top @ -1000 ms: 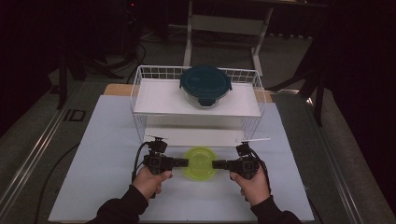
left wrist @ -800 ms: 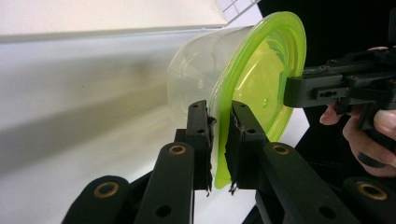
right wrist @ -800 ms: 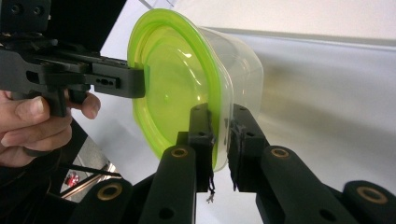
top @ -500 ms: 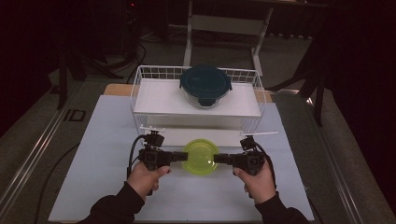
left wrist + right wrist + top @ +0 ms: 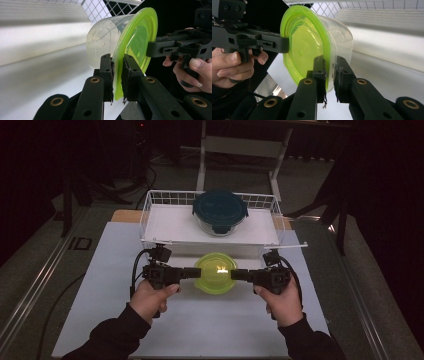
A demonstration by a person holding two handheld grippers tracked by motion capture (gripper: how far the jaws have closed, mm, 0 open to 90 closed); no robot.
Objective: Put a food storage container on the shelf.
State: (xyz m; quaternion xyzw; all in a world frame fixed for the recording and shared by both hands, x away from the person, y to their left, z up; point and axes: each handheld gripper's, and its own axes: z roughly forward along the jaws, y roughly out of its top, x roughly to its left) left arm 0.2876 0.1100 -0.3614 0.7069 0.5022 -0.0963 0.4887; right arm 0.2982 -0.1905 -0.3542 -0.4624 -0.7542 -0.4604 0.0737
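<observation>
A clear round tub with a lime-green lid [image 5: 216,272] hangs above the white table, held from both sides. My left gripper [image 5: 192,272] is shut on the lid's left rim; in the left gripper view its jaws pinch the green edge of the lidded tub [image 5: 125,42] at my left gripper [image 5: 117,75]. My right gripper [image 5: 239,274] is shut on the opposite rim; the right gripper view shows the same pinch by my right gripper [image 5: 329,72] on the lidded tub [image 5: 312,42]. Each view also shows the other hand and gripper beyond the tub.
A white wire basket [image 5: 150,212] stands on a raised shelf just behind the tub. Inside it sits a glass bowl with a dark teal lid [image 5: 220,210]. The white table mat [image 5: 210,330] stretches toward the person. Dark floor and stands surround the table.
Both hands have lifted the green-lidded tub up off the table and a little toward the basket. The grip on each side has stayed the same.
</observation>
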